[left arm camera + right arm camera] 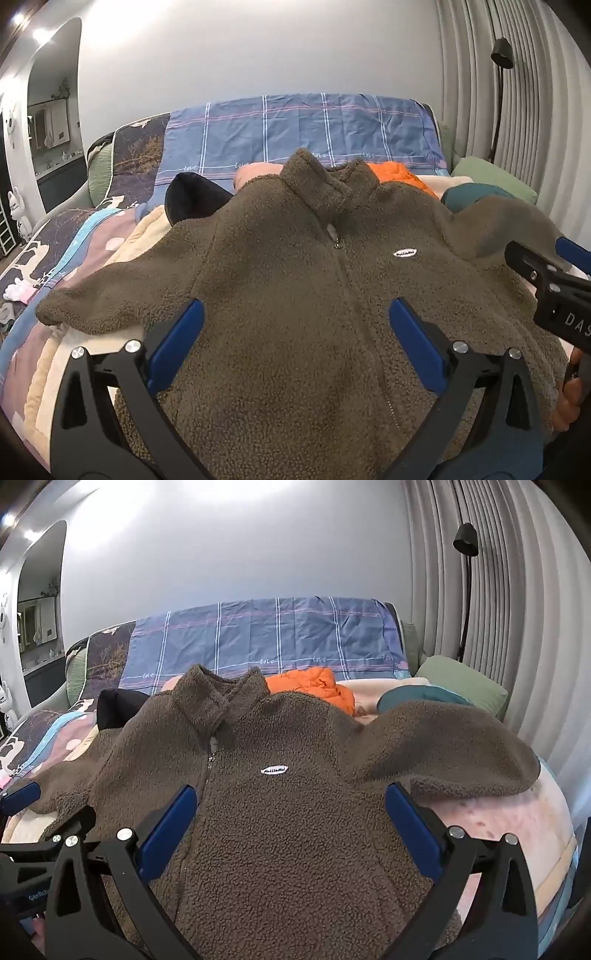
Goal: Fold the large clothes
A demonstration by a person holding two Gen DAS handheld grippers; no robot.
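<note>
A brown fleece jacket lies front up on the bed, zipped, with its collar at the far side and a white logo patch on the chest. Both sleeves spread outward; the right one curves toward the bed's edge. My left gripper hovers open over the jacket's lower body, its blue pads on either side of the zip. My right gripper also stands open over the jacket, its right pad near that sleeve's cuff. Nothing is held. In the left wrist view the right gripper enters from the right edge.
Beyond the collar lie an orange garment, a dark navy one and a teal one. A green pillow sits at the far right. A blue plaid sheet covers the headboard. A floor lamp and curtains stand at the right.
</note>
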